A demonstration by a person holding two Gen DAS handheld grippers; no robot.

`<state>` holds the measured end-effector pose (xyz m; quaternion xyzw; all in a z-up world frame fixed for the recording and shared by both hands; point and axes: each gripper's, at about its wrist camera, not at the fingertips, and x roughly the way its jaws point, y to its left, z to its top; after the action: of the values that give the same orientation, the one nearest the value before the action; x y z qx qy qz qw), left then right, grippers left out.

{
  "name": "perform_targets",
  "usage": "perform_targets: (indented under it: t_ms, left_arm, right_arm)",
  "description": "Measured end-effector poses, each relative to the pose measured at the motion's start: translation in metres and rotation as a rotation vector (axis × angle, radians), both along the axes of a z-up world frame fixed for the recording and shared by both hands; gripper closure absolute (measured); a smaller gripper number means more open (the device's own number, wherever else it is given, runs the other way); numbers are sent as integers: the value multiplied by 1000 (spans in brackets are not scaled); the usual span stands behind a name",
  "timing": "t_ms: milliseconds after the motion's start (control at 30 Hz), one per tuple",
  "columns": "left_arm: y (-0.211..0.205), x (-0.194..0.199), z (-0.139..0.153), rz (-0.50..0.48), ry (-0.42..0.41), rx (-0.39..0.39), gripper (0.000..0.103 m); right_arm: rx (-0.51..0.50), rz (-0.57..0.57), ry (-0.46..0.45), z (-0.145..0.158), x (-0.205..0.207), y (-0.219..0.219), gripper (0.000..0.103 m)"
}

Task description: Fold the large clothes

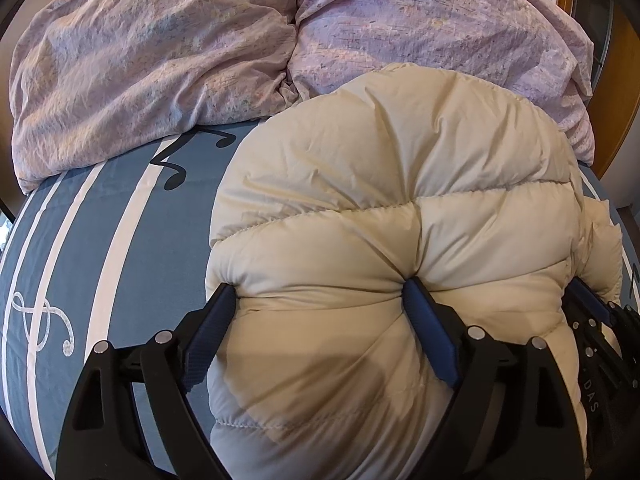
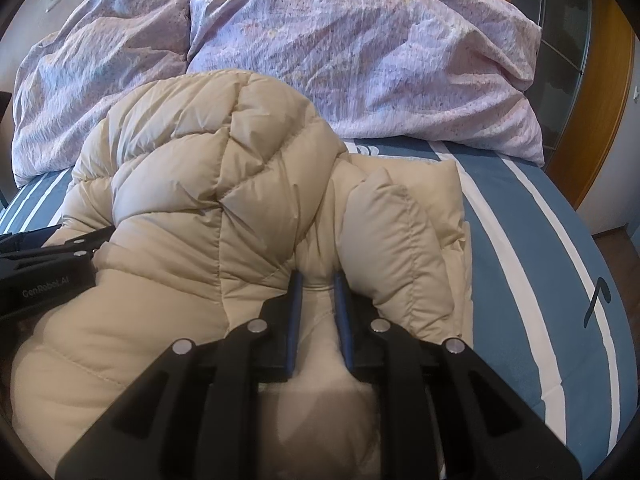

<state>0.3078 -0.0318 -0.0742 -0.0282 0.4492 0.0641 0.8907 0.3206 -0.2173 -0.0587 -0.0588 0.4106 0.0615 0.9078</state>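
Observation:
A cream quilted down jacket lies bunched on the bed. In the left wrist view my left gripper has its jaws spread wide around a thick puffy fold of it. Both blue pads dig into the fabric and creases run out from them. In the right wrist view the jacket is piled up, with a folded part lying flat to its right. My right gripper is nearly closed, pinching a thin ridge of the jacket. The right gripper also shows at the left view's right edge, and the left gripper at the other view's left edge.
The bed has a blue sheet with white stripes and music notes; it shows bare to the jacket's left and right. A crumpled pink duvet fills the far end. A wooden door frame stands at the right.

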Motion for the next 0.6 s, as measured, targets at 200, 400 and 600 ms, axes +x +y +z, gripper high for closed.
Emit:
perform_targets:
  t_ms: [200, 400, 600]
  left_arm:
    - [0, 0, -1, -1, -4, 3, 15]
    - [0, -1, -1, -1, -6, 3, 15]
    - [0, -1, -1, -2, -8, 3, 15]
  right_arm:
    - [-1, 3, -2, 0, 0, -1, 86]
    - [0, 4, -6, 0, 0, -1, 86]
    - [-3, 3, -16, 0, -1, 0, 86]
